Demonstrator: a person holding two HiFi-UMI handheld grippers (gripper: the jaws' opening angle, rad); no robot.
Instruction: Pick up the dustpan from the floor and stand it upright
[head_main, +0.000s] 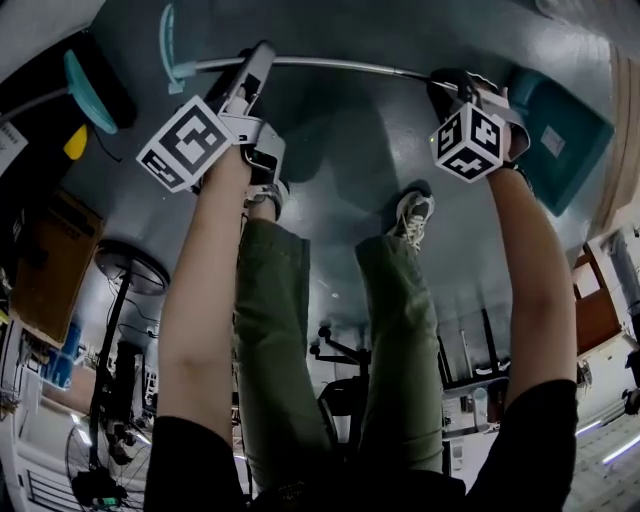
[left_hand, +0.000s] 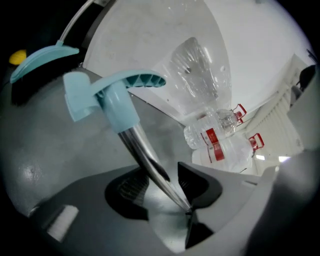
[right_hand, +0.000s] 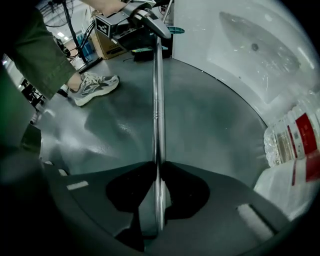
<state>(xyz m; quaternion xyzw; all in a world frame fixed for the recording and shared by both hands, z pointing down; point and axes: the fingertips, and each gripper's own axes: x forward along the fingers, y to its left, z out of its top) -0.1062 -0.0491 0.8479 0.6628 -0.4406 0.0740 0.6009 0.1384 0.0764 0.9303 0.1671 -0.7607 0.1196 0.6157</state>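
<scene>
The dustpan (head_main: 560, 140) lies low at the right, whether touching the floor (head_main: 360, 150) I cannot tell; its metal handle (head_main: 330, 66) runs nearly level across to the teal grip (left_hand: 107, 95) at the left; the right tongs (right_hand: 157, 185) are closed narrow on the handle near the pan; the left tongs (left_hand: 160, 182) stand wide around it below the grip, not pressing; to stand it upright the grip end must rise, I judge, and the left hand is nearer.
</scene>
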